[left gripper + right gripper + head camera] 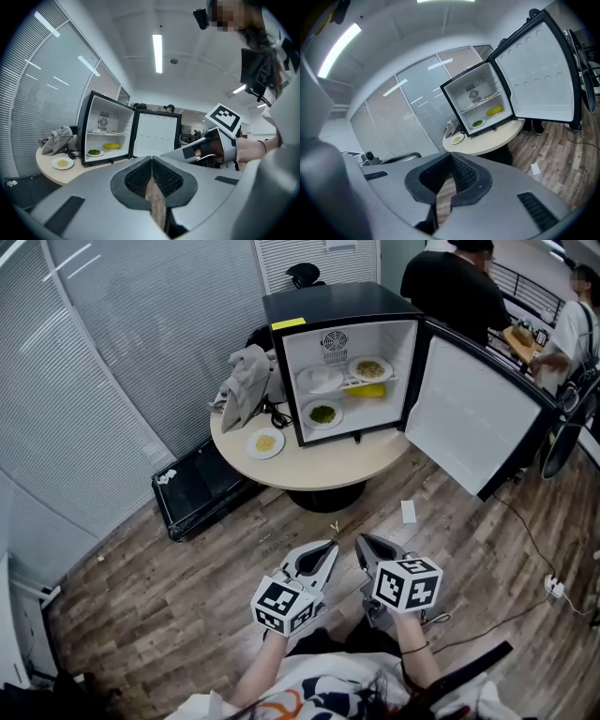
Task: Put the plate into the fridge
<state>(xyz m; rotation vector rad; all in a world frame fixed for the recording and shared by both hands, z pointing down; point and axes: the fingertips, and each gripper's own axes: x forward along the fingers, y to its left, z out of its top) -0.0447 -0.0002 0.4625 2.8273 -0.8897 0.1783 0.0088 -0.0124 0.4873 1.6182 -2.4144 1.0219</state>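
A white plate with yellow food lies on the round table, left of the open mini fridge. Inside the fridge, two plates rest on the shelf, and a plate of green food sits on the bottom. My left gripper and right gripper hang side by side low over the floor, well short of the table. Both are shut with nothing between their pads.
The fridge door swings out to the right. A grey cloth is heaped beside the fridge. A black case lies on the floor left of the table. Two people stand behind. A paper scrap lies on the wood floor.
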